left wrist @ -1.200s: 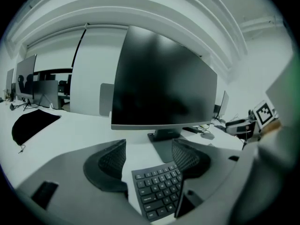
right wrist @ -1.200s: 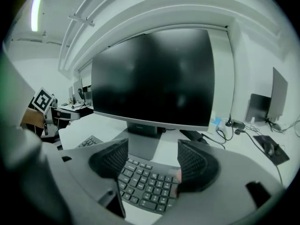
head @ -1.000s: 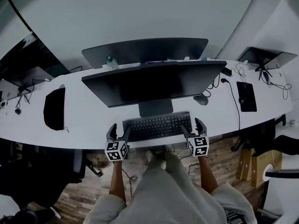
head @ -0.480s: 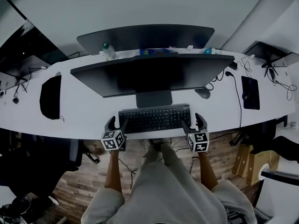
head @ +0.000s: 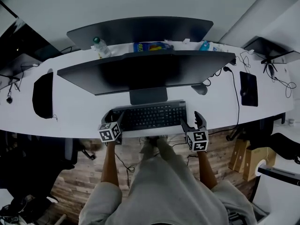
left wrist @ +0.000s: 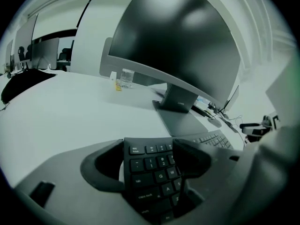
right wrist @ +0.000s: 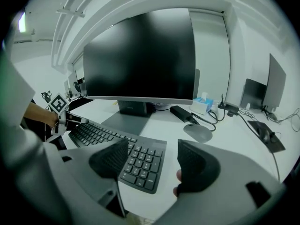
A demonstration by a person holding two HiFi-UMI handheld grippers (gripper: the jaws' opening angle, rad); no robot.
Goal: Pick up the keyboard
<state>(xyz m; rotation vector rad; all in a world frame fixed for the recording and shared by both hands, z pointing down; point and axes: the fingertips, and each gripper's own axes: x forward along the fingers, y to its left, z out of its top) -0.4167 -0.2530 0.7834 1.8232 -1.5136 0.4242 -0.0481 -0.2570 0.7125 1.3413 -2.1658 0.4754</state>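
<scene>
A black keyboard (head: 150, 115) lies on the white desk (head: 75, 121) in front of the monitor stand. My left gripper (head: 115, 118) is at its left end. In the left gripper view the keyboard's left end (left wrist: 154, 172) lies between the jaws of that gripper (left wrist: 147, 144), which stand wide apart. A thin strip of desk shows between the left jaw and the keyboard's edge. My right gripper (head: 191, 119) is at the right front corner, open. In the right gripper view (right wrist: 152, 146) its left jaw hangs over the number pad (right wrist: 143, 163) and its right jaw over bare desk.
A wide monitor (head: 140, 71) on a grey stand (head: 147, 96) sits just behind the keyboard. A grey mouse (right wrist: 199, 132), a power brick (right wrist: 180, 112) and cables lie to the right. A water bottle (head: 99, 46) stands behind the monitor, and a dark pad (head: 42, 95) lies far left.
Both grippers have come down toward the keyboard's two ends, the left one further. The left jaws now straddle the left end.
</scene>
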